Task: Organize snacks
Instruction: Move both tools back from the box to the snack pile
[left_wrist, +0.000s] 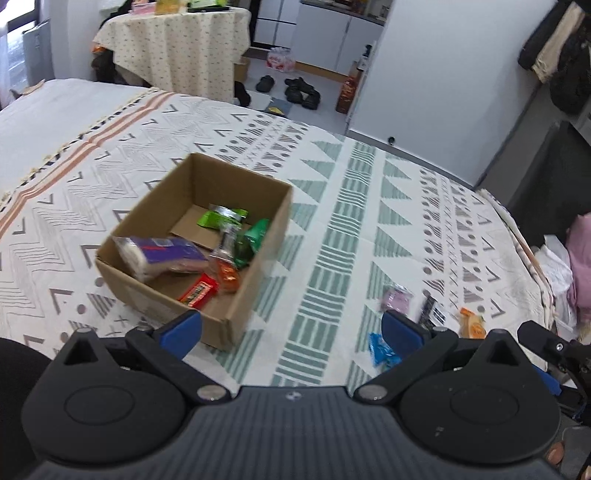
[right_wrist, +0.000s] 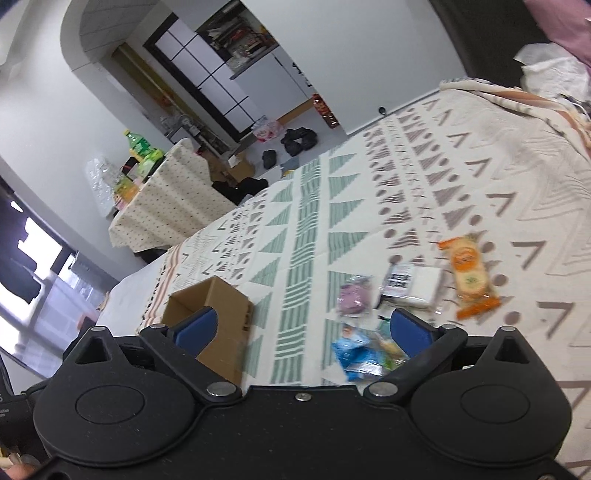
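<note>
Snacks lie in two groups on a bed covered by a patterned bedspread (left_wrist: 332, 229) with green triangles and grey chevrons. An open cardboard box (left_wrist: 255, 280) sits on the bedspread and already holds several: a purple-and-white packet (left_wrist: 162, 254) leaning against its near-left wall, a red wrapped bar (left_wrist: 197, 291) on the floor of the box, an orange packet (left_wrist: 227, 277) beside the bar, and green packets (left_wrist: 225, 218) toward the far side.

Well apart from the box, loose snacks rest on the bedspread: a pale purple packet (right_wrist: 352, 299), a black-and-white packet (right_wrist: 412, 286) just beside it, an orange cracker packet (right_wrist: 471, 275) further out, and a blue packet (right_wrist: 356, 352) nearest the camera.

The left hand-held gripper (left_wrist: 291, 326) has its blue pads spread wide with nothing between them; in its own view the box corner shows behind the left pad and the blue packet beside the right pad. The right hand-held gripper (right_wrist: 301, 328) is likewise spread wide and holds nothing, hovering with the blue packet just inside its right pad and the box behind its left pad. Whether either pad touches anything cannot be told through the blur.

Beyond the bed stand a small bench with a dotted cloth (left_wrist: 177, 40) and dark shoes (left_wrist: 301, 90) on the floor.
</note>
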